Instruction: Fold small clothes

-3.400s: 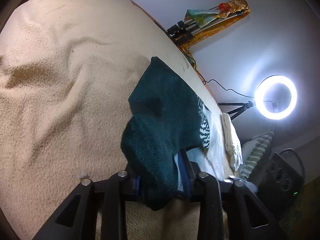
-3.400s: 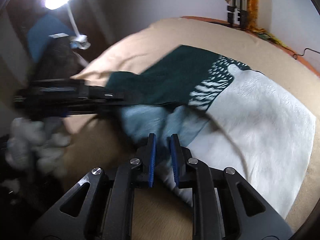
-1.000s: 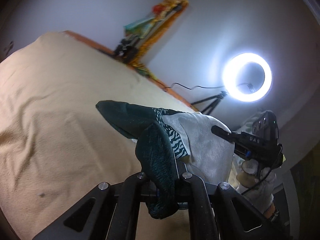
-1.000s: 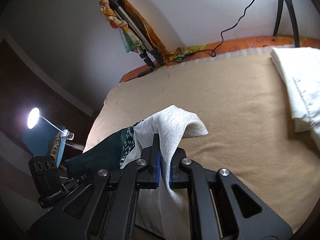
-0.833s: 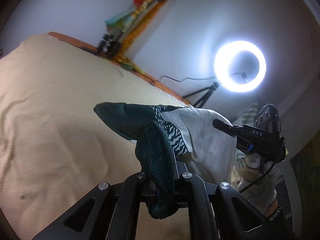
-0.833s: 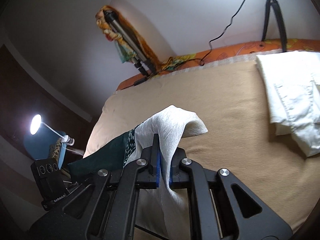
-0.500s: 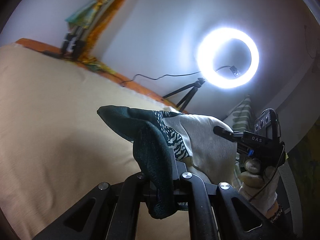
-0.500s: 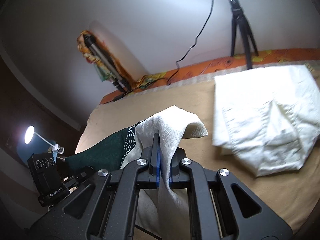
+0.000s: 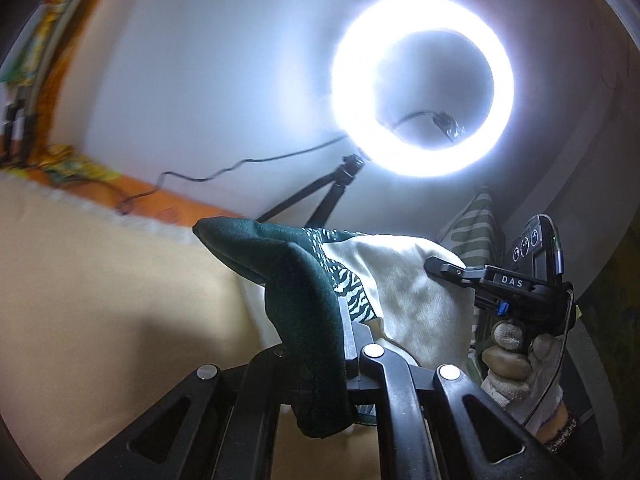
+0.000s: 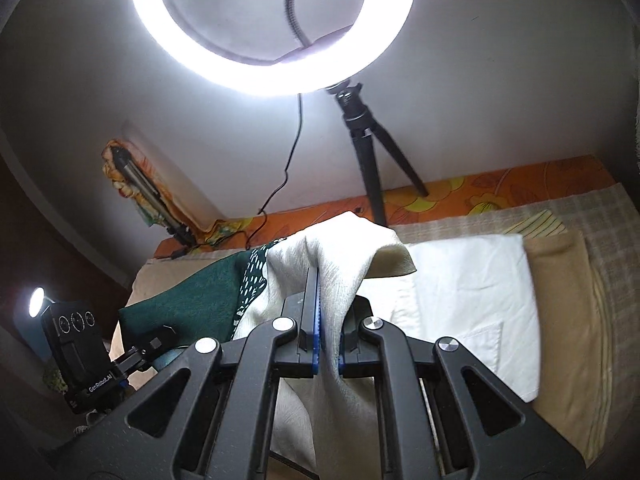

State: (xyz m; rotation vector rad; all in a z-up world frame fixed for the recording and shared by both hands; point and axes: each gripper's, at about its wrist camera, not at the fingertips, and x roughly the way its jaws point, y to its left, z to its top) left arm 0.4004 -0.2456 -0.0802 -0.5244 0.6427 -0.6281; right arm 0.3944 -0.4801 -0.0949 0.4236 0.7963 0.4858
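While both grippers hold one cloth up off the bed, this is what shows:

Writing: "DAS" in white on the black bar of the right gripper (image 9: 448,270), right of centre in the left wrist view; "GenRobot.AI" on the bar of the left gripper (image 10: 158,340), lower left of the right wrist view. Other marks are too small to read.

Left gripper: jaws pressed together on the dark green end of the cloth (image 9: 304,300), which drapes over the fingers at bottom centre of its own view.

Right gripper: jaws pinching the cream end of the cloth, blue pads either side of the fold, at centre of its own view. A gloved hand (image 9: 516,364) grips its handle.

Cloth: stretched between the two grippers, lifted above the bed (image 9: 100,300); green on one end, cream on the other, a green-and-white zebra band between.

Folded white garment (image 10: 472,300): lies flat on the bed, right of centre in the right wrist view, partly behind the raised cloth.

Tan fabric (image 10: 564,312): just beside the white garment, towards the right edge.

Containers: I cannot tell of any.

Ring light (image 10: 272,20): lit, top of frame, on a black tripod (image 10: 368,152) at the wall side of the bed.

Small lamp (image 10: 36,302): lit, left edge.
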